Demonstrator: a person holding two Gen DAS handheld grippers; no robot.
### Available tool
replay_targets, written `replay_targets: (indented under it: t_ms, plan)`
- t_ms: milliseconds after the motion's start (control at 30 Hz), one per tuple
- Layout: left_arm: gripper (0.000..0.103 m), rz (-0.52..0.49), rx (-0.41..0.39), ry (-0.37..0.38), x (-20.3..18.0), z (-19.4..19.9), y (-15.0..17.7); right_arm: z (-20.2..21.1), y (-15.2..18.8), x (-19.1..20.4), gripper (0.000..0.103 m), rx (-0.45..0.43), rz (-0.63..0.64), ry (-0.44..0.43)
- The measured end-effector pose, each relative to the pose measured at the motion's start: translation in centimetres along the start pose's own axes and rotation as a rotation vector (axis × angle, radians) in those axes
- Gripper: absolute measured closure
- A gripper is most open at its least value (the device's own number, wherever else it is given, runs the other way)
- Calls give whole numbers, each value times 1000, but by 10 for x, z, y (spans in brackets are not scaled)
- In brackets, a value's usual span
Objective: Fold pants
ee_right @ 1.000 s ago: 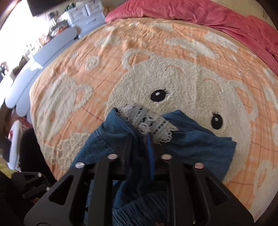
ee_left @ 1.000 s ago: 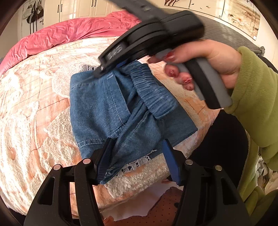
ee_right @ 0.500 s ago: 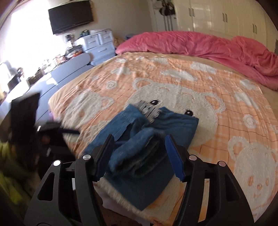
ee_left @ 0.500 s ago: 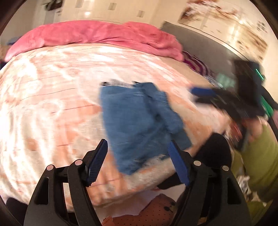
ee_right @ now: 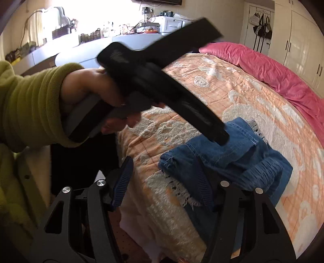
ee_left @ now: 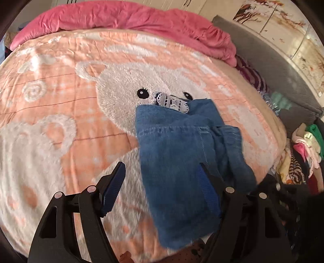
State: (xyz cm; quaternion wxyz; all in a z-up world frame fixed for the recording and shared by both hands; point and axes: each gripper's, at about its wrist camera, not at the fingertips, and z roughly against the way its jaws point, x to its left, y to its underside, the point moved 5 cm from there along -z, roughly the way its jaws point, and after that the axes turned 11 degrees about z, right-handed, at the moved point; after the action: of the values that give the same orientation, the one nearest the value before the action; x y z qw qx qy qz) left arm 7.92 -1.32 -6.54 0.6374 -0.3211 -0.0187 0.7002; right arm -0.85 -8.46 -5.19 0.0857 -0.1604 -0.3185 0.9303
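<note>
My left gripper [ee_left: 162, 188] has its fingers spread wide, nothing between the pads; the folded denim pants [ee_left: 186, 153] lie just ahead, under the right-hand finger, on the bear-print blanket [ee_left: 66, 113]. My right gripper [ee_right: 164, 180] is likewise spread and empty; the pants [ee_right: 232, 159] sit ahead-right of its fingers, at the bed's edge. Pink duvet [ee_left: 125, 18] lies far beyond.

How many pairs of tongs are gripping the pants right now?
0. Left tongs are open above the folded pants; right tongs are open beside their near edge.
</note>
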Motion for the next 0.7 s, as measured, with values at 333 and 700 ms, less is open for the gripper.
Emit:
replay_targets:
  t_ms: [333,700]
  plan:
    - [30,15,28,3,1,-31,-3,-27,40,-6,101,156,-119,-79]
    - [30,5,-51,-4,-7,-11,2,54,38,-27,63,-85,-342,-46]
